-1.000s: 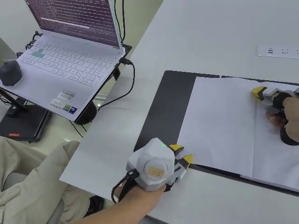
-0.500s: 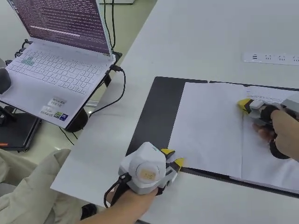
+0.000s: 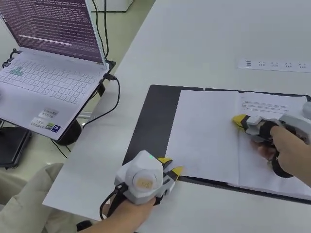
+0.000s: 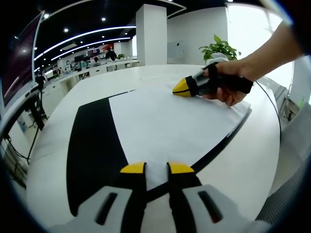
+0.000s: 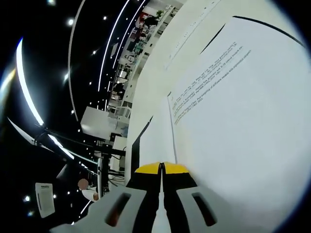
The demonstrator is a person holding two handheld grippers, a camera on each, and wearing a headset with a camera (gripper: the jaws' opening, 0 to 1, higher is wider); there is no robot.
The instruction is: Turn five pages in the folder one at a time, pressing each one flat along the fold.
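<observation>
I see the folder (image 3: 150, 121) open at four o'clock on the table (image 3: 204, 43); right gripper (image 3: 238, 119), jaws pressed together, bears on its fold; left gripper (image 3: 170, 165), jaws slightly parted, rests at seven o'clock; one page (image 3: 204, 136) lies turned and I judge its pressing underway; tally unknowable.

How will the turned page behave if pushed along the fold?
Likely floppy: the page looks like a single thin sheet, so it may buckle ahead of the right tongs. Probably light and slides easily; the left tongs at its near edge should help pin it.
</observation>
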